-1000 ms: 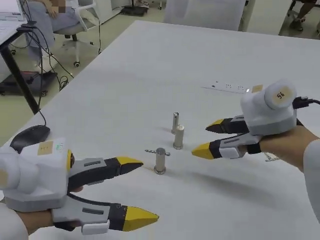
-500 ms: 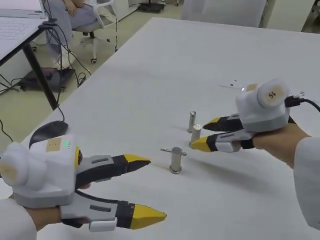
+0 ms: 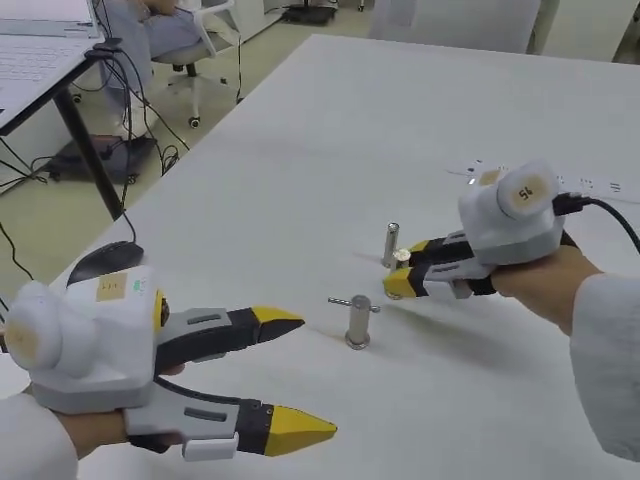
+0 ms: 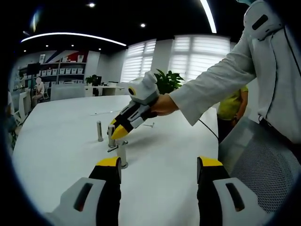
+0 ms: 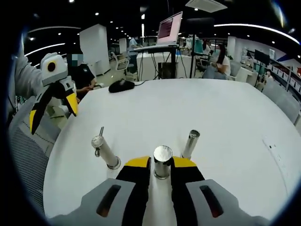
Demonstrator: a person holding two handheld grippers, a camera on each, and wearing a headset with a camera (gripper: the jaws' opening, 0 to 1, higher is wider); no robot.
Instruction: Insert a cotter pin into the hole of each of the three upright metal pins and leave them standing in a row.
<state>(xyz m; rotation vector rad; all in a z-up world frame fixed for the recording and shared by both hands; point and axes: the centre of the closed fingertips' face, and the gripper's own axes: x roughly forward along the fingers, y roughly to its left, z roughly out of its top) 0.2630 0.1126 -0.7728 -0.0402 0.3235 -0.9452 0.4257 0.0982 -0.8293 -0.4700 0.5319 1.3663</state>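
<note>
The right gripper (image 3: 400, 272) reaches in from the right, and its yellow-tipped jaws are closed on the middle pin (image 3: 401, 257) of the three upright metal pins on the white table (image 3: 300, 150). In the right gripper view the middle pin (image 5: 162, 154) stands upright right between the two jaw tips, with one tip pressed to each side of it below its round top. To its left in that view stands the near pin (image 5: 104, 150), and to its right the far pin (image 5: 191, 142), both outside the jaws. In the head view the far pin (image 3: 391, 243) stands just behind the held one, and the near pin (image 3: 358, 322) stands a little apart, toward the person. A cotter pin (image 3: 345, 301) passes crosswise through the near pin close to its top and sticks out on the left. The left gripper (image 3: 312, 375) hovers low at the left with its jaws wide apart and nothing between them. In the left gripper view the near pin (image 4: 122, 153) lies ahead of the left jaw, outside the gap.
</note>
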